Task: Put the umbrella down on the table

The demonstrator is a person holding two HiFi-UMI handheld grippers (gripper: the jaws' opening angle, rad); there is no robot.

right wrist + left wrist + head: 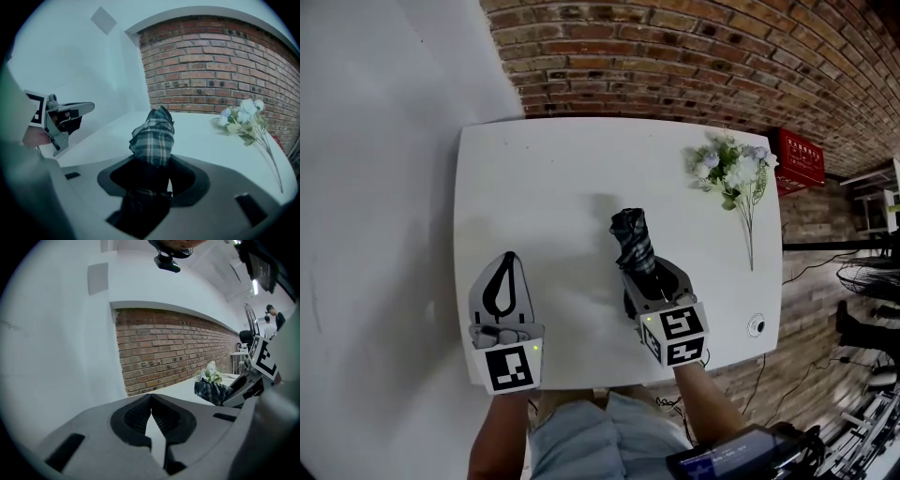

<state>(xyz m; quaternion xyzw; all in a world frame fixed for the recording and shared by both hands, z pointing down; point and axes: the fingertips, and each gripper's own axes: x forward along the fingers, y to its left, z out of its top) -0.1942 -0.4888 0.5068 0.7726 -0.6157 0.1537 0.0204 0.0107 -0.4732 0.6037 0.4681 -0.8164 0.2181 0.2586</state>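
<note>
The right gripper [654,277] and the left gripper [508,257] are closest, both over the near edge of the white table [553,159]. A brick wall [675,56] runs behind the table's far edge. The folded plaid umbrella [632,236] is clamped between the right gripper's jaws, with its fabric end sticking out beyond them toward the table's middle. I cannot tell whether it touches the table. The left gripper's jaws meet tip to tip with nothing between them, by the table's near left corner, well apart from the umbrella. A bunch of pale flowers [733,173] lies at the table's far right corner. A small round white thing [757,325] sits near its near right corner.
</note>
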